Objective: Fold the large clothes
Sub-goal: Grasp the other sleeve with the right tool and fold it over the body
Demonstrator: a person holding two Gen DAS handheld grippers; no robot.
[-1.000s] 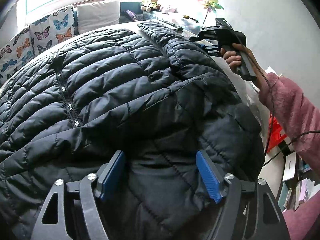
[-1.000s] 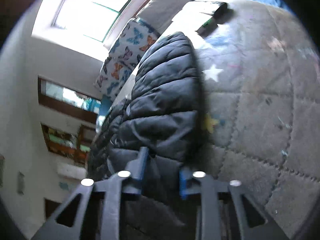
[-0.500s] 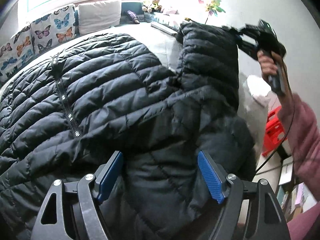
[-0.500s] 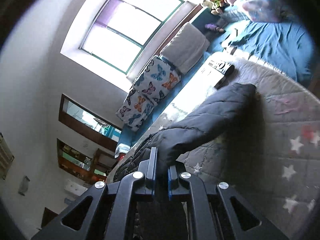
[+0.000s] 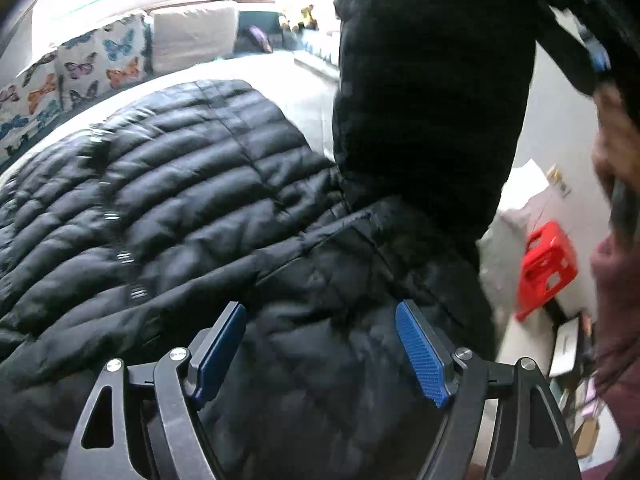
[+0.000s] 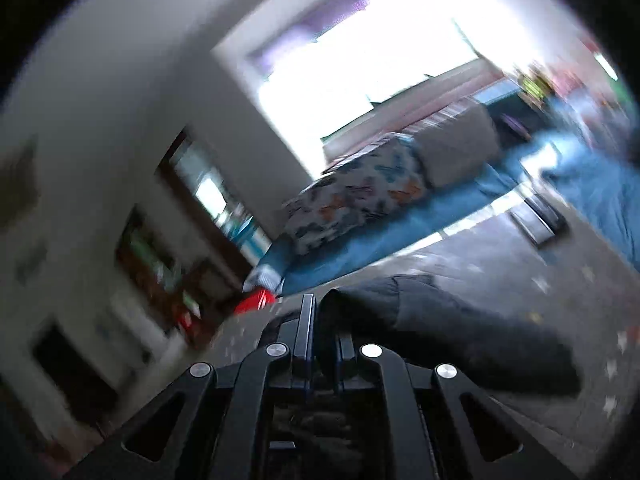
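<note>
Since before, the right tool [image 6: 322,344], pinching the jacket sleeve [image 5: 432,100], has lifted it upright.

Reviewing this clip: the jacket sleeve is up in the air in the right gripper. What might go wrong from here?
1. The right gripper is shut on only the end of the sleeve; slick puffy fabric may slip out mid-swing.
2. The left gripper stands open over the jacket, not pinning it, so the pull may drag the body and skew the fold.
3. Both views are blurred, suggesting a fast swing; the sleeve may land crooked.
</note>
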